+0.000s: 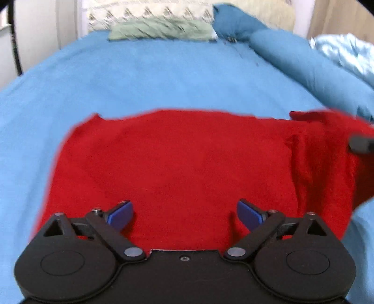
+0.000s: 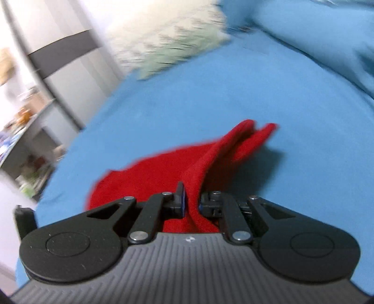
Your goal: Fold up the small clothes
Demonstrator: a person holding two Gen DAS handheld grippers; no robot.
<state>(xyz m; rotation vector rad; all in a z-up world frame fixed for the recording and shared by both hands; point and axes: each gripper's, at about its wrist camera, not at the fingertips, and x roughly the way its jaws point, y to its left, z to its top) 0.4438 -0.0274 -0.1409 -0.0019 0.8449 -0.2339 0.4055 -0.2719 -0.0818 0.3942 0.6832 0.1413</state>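
- Nearest the lens, the left gripper hangs with its blue pads spread wide apart over the near hem of the red garment, gripping nothing.
- The garment lies flat on the blue bedsheet, long axis running 9 to 3 o'clock.
- The right gripper is clamped on a raised fold of the garment's right end, toward 3 o'clock (so it is the nearer one for folding across).
- Both views are motion-blurred; the pillow at 12 o'clock is indistinct, and the garment's type is unclear.
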